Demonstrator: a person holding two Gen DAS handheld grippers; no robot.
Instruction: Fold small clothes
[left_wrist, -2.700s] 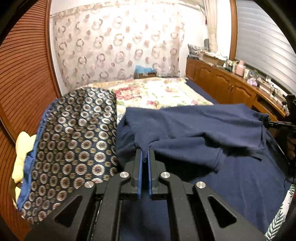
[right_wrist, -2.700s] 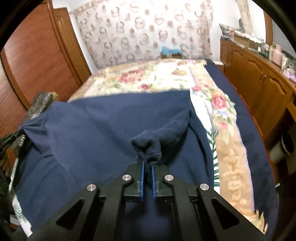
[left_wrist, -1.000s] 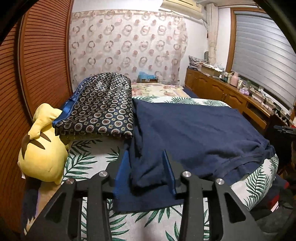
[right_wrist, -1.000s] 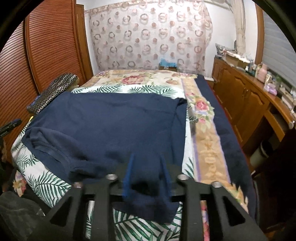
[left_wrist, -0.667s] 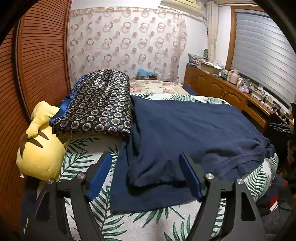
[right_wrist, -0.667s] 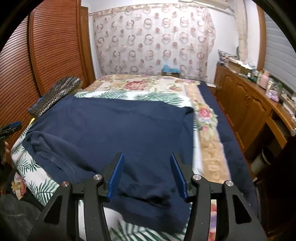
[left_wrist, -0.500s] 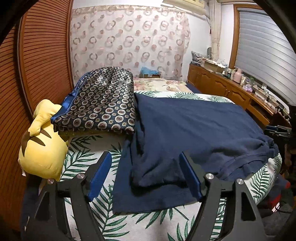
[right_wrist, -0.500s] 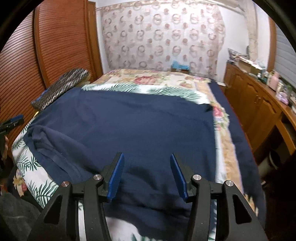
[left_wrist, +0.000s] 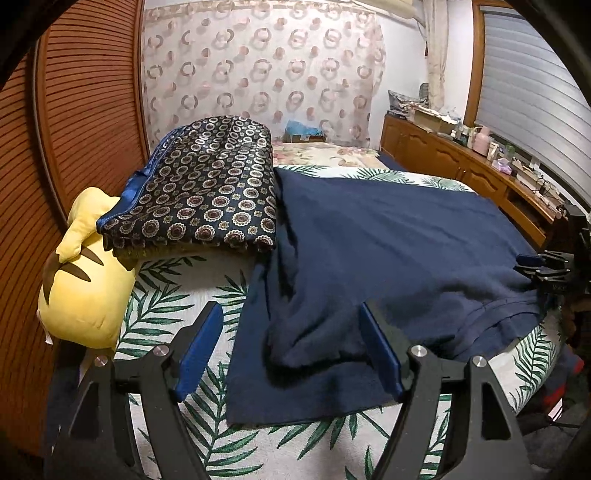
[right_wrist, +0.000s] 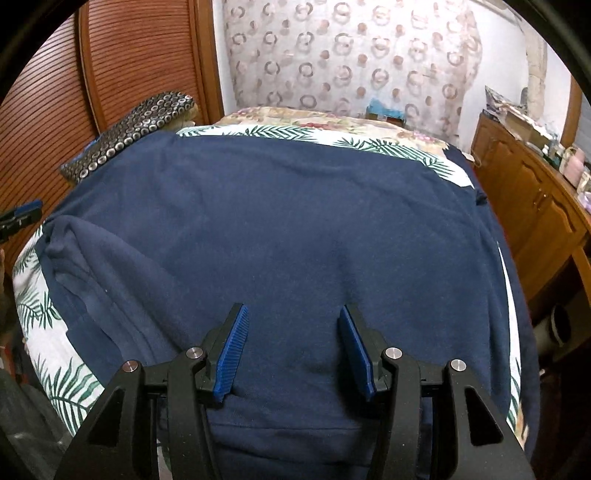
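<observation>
A navy blue garment (left_wrist: 388, 236) lies spread over the bed, with a sleeve folded in along its near left side. My left gripper (left_wrist: 290, 314) hovers open above that bunched corner, and nothing is pressed between its blue pads. In the right wrist view the same garment (right_wrist: 295, 206) fills the middle of the bed. My right gripper (right_wrist: 293, 314) is open just over its near hem, pads apart from the cloth. Each gripper shows at the edge of the other's view: the right gripper (left_wrist: 543, 267) and the left gripper (right_wrist: 20, 216).
A folded dark quilt with ring patterns (left_wrist: 207, 184) lies at the garment's left, beside a yellow plush toy (left_wrist: 85, 280). The bed has a palm-leaf sheet (left_wrist: 166, 295). Slatted wooden doors (left_wrist: 85, 110) stand on the left. A cluttered wooden cabinet (left_wrist: 461, 166) runs along the right.
Both grippers went from shut on lifted navy cloth to open, leaving the garment flat on the bed. The right gripper has since shifted left and lower, toward the hem's middle.
</observation>
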